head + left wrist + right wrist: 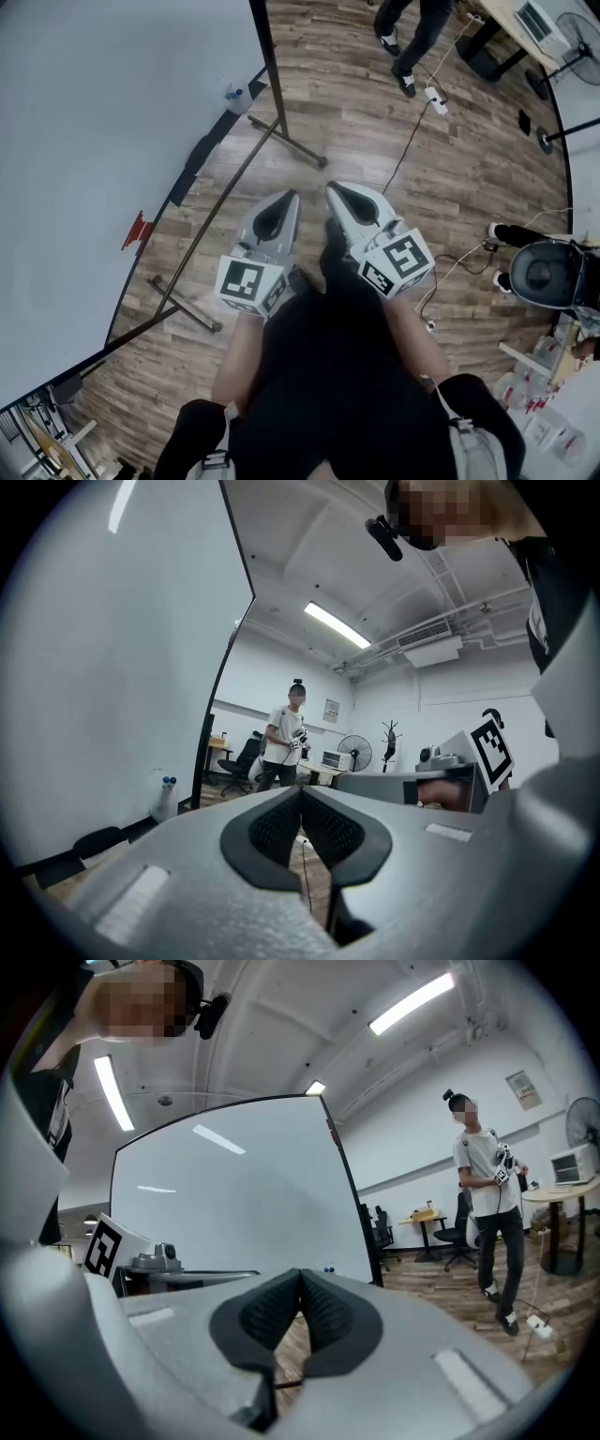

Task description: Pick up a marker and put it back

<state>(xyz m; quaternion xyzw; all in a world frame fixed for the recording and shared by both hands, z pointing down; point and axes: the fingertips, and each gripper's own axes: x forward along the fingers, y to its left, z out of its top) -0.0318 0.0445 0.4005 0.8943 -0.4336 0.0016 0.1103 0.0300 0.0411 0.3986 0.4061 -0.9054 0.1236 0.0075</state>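
The whiteboard [103, 122] fills the left of the head view. Along its lower-edge ledge sit a small white holder with blue-capped tips [234, 96], a black block [201, 156] and a red item [137, 231]; I cannot tell which are markers. My left gripper [292, 195] and right gripper [330, 187] hang side by side over the wooden floor, well clear of the ledge. Both are shut with nothing between the pads. In the left gripper view [301, 789] the blue-capped holder [166, 797] stands at the lower left. From the right gripper view [300, 1274], only its blue tips [328, 1267] show beside the board.
The board's black stand legs [298, 150] reach across the floor ahead of me. A second person [409, 37] stands at the far side near a power strip with cables [436, 98]. A dark round stool [542, 274] stands at the right and a fan [581, 37] in the far right corner.
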